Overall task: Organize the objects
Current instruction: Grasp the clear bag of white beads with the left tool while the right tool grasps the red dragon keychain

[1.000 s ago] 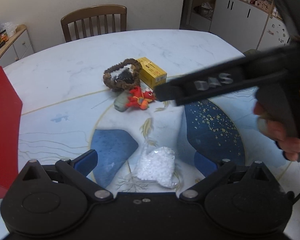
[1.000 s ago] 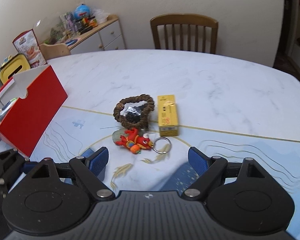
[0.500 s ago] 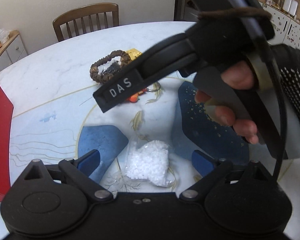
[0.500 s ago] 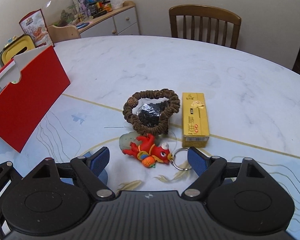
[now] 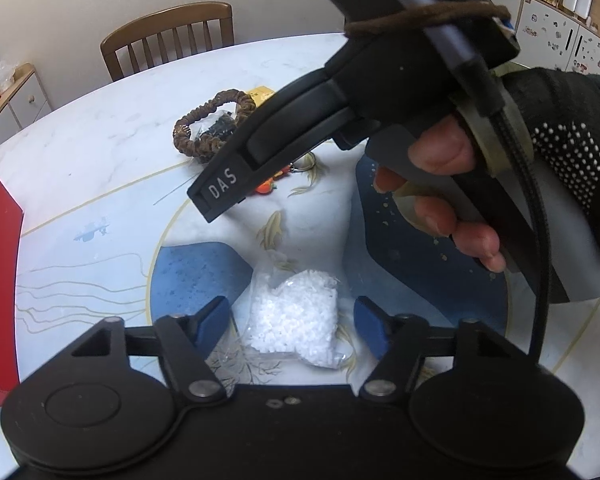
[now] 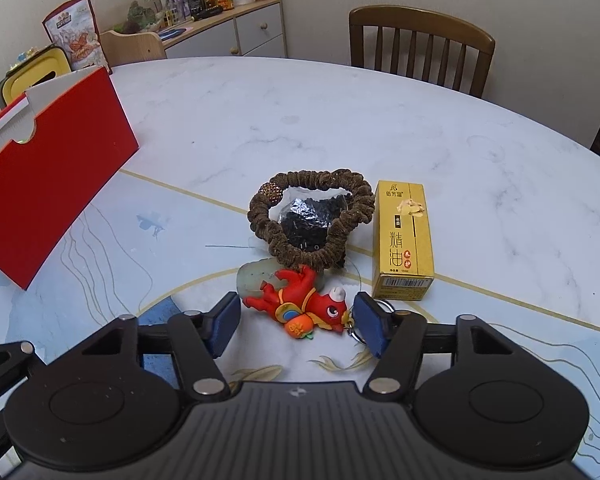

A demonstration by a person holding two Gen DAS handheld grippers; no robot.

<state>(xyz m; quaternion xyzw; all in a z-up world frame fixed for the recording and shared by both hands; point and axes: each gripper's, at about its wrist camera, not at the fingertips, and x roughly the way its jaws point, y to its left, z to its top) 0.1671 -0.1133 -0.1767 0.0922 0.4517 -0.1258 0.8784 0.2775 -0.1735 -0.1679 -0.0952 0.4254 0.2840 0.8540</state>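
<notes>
A red toy keychain (image 6: 300,307) lies on the table between the blue pads of my open right gripper (image 6: 296,322); its metal ring sits by the right pad. Just beyond it are a brown scrunchie (image 6: 312,216) around a bag of black beads (image 6: 308,220), a pale green stone (image 6: 256,278) and a yellow box (image 6: 404,240). In the left wrist view a clear bag of white beads (image 5: 294,316) lies between the pads of my open left gripper (image 5: 292,324). The right gripper's body and a gloved hand (image 5: 480,184) fill that view's upper right, hiding most of the keychain.
An open red box (image 6: 56,172) stands at the table's left. A wooden chair (image 6: 420,48) stands behind the far edge. A low cabinet (image 6: 228,32) with clutter sits against the wall at back left.
My right gripper has moved forward and down until its pads flank the red keychain. The left gripper has closed in on the white bead bag a little.
</notes>
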